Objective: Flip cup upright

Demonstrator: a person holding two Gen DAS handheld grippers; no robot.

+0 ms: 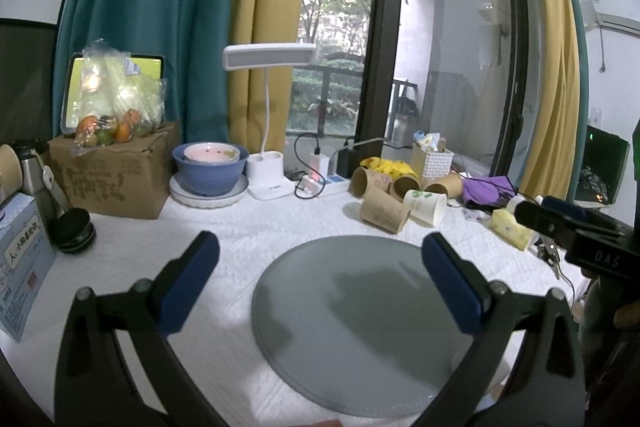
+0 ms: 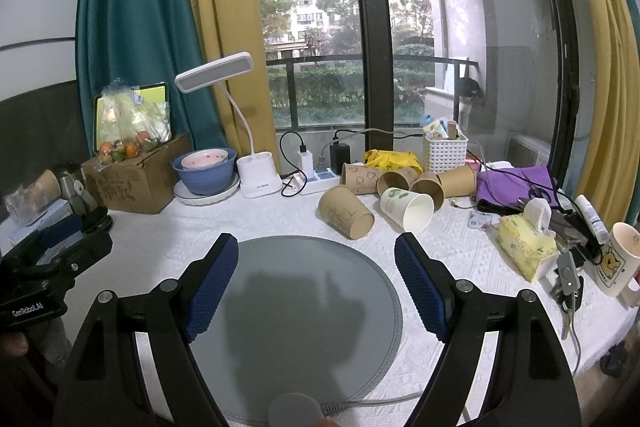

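Several paper cups lie on their sides beyond a round grey mat (image 2: pixel 296 311). Nearest are a brown cup (image 2: pixel 346 212) and a white cup with green leaves (image 2: pixel 406 207); they also show in the left wrist view as the brown cup (image 1: pixel 383 211) and the white cup (image 1: pixel 425 206). More brown cups (image 2: pixel 400 181) lie behind them. My right gripper (image 2: pixel 316 247) is open and empty above the mat, short of the cups. My left gripper (image 1: pixel 320 247) is open and empty over the mat's left side.
A blue bowl on plates (image 2: pixel 206 173), a white desk lamp (image 2: pixel 256 179), a power strip (image 2: pixel 316 179) and a cardboard box with fruit (image 2: pixel 136 175) line the back. A tissue pack (image 2: pixel 526 247), keys (image 2: pixel 568 287) and a mug (image 2: pixel 618 259) sit at the right.
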